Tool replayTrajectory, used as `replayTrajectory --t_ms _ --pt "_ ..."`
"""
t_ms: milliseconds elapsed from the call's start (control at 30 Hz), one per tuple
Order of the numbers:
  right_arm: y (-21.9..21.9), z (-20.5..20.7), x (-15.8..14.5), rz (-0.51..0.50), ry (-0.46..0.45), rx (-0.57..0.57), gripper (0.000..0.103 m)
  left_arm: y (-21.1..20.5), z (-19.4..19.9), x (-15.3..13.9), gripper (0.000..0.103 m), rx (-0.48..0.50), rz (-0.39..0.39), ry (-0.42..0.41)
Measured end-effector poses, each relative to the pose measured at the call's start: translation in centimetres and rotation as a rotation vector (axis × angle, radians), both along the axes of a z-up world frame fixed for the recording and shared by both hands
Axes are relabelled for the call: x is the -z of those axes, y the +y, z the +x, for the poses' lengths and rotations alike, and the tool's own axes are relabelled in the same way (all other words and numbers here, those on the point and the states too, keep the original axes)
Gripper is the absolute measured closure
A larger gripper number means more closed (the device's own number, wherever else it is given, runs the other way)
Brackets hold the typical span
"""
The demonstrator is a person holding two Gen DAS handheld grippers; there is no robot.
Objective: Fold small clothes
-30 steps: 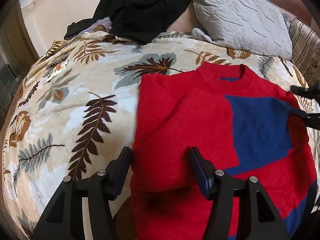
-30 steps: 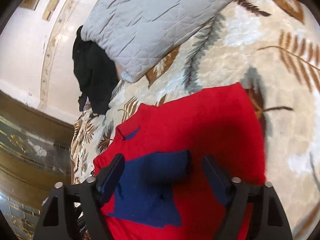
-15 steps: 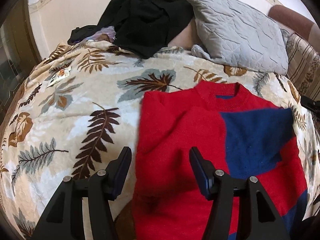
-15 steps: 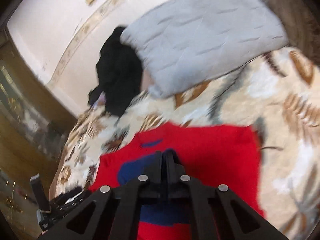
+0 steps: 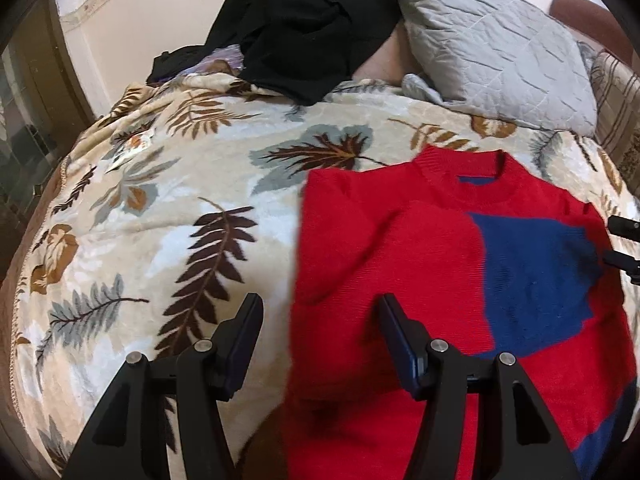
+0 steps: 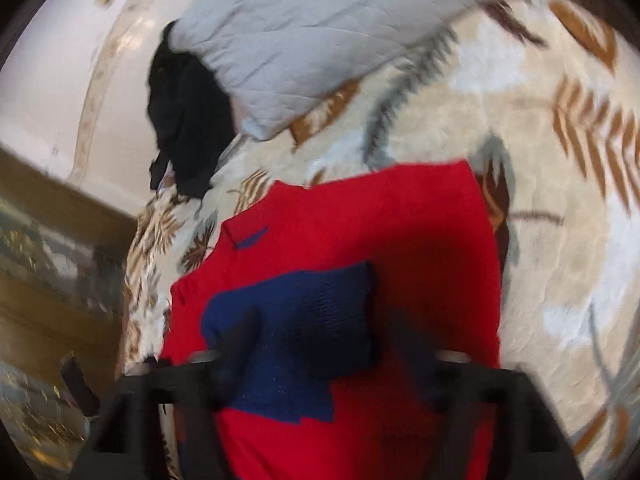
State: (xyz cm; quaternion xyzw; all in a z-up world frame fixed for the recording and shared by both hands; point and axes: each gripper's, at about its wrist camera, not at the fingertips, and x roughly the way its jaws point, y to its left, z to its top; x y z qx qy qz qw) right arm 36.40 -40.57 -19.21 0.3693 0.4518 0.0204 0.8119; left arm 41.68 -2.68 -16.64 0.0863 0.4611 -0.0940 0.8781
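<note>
Both grippers' fingers gape above the red sweater (image 5: 392, 264) on the blanket (image 5: 160, 200).

**Red-and-blue sweater, partly folded, flat on bed**

Small knit sweater (image 5: 400, 248), bright red with navy blue blocks. Lies flat on the leaf-print blanket (image 5: 160, 208), ribbed crew neck pointing toward the pillows, blue visible inside the collar. Left sleeve folded in across the chest, all red, edge running diagonally. Navy sleeve (image 5: 536, 276) folded in from the right side, lying over the red front; cuff end reaches roughly mid-chest. Another navy patch at the lower right hem. Left side edge straight, slightly rumpled near the bottom. In the right wrist view the same sweater (image 6: 420, 240) shows blurred, navy sleeve (image 6: 304, 320) on top, red body beyond it.
</note>
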Motion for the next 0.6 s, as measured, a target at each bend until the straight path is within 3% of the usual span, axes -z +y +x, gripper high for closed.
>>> replayTrajectory --t_ms 200,300,333,367,400,433,600 --pt "-0.1 0.5 1.6 0.082 0.005 -0.018 0.027 0.2 0.3 0.4 0.042 0.000 0.002 0.011" --pt "1.2 1.5 2.4 0.044 0.032 -0.039 0.031 0.3 0.2 0.4 0.042 -0.001 -0.002 0.010" --pt "1.9 1.8 2.4 0.016 0.029 -0.050 0.039 0.3 0.3 0.3 0.042 -0.002 -0.005 0.009" --pt "2.5 2.0 2.2 -0.003 0.023 -0.070 0.069 0.4 0.3 0.2 0.042 -0.005 -0.005 0.007" --pt "3.3 2.1 2.0 -0.027 0.017 -0.097 0.089 0.6 0.4 0.2 0.042 -0.012 -0.009 0.006" --pt "4.2 2.3 1.7 -0.077 0.016 -0.123 0.095 0.7 0.4 0.1 0.042 -0.016 -0.015 0.006" --pt "5.0 0.5 -1.9 -0.235 -0.076 -0.079 0.097 0.6 0.5 -0.2 0.042 -0.019 -0.030 0.000"
